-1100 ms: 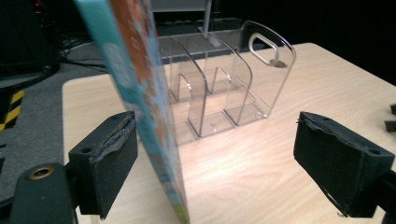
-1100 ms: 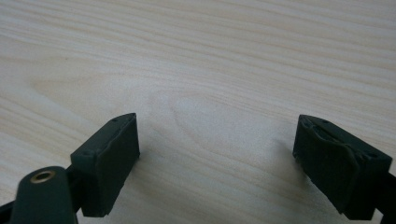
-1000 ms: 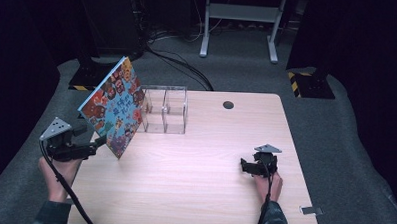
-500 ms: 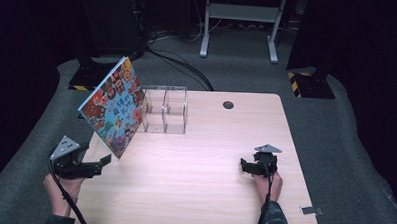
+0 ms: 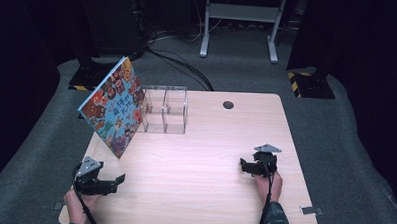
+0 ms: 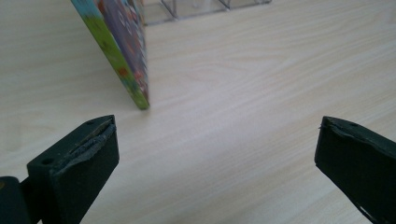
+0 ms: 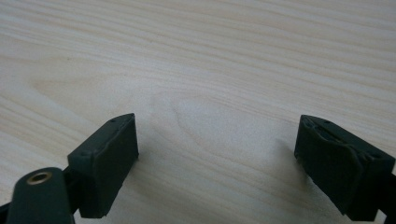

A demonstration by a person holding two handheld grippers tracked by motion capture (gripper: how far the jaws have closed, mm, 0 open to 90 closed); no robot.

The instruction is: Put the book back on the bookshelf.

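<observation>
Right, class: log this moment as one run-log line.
colourful square picture book: leaning on clear plastic organiser | left gripper: open | right gripper: open

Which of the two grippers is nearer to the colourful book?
The left gripper, at the table's near-left corner, is nearer the book. The right gripper sits far across, at the right.

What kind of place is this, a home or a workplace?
Probably a lab or recording studio, not a home: a bare wooden table on grey carpet, dark curtains around it, cables and a metal stand behind.
</observation>
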